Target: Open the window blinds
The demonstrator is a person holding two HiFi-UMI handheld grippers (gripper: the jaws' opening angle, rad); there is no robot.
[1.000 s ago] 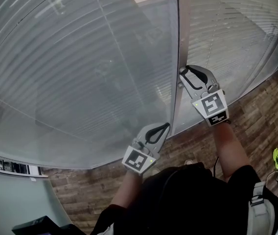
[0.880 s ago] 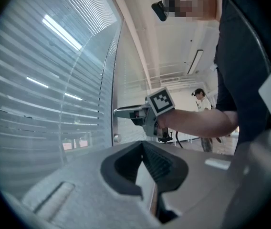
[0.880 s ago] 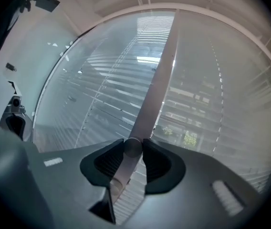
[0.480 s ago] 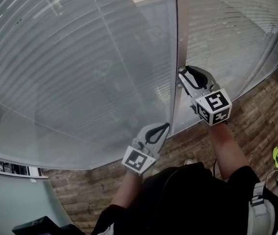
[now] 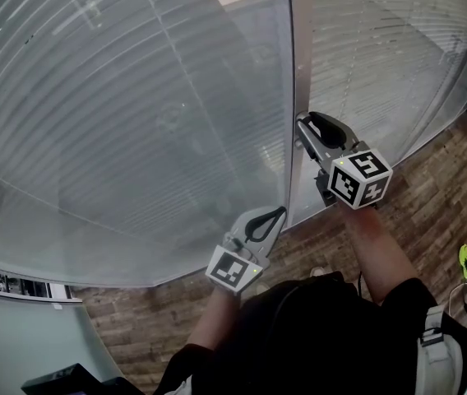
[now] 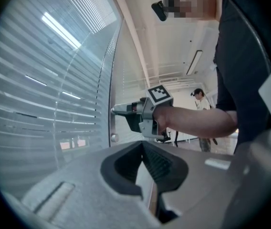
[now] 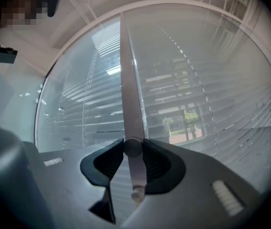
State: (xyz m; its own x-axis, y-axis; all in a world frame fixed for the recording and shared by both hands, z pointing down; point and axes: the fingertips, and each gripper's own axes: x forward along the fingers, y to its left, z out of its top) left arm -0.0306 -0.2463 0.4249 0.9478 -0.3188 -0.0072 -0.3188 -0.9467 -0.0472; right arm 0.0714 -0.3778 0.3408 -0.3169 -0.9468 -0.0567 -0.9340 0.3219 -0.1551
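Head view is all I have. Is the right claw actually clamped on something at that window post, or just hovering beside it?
Observer: The right gripper view shows the right claw closed on a round knob on the post.
Operator: Any other knob there?
Observer: Yes, a second knob sits lower on the same post, untouched.
Operator: And the left claw?
Observer: The left gripper view shows the left claw shut with nothing in it.
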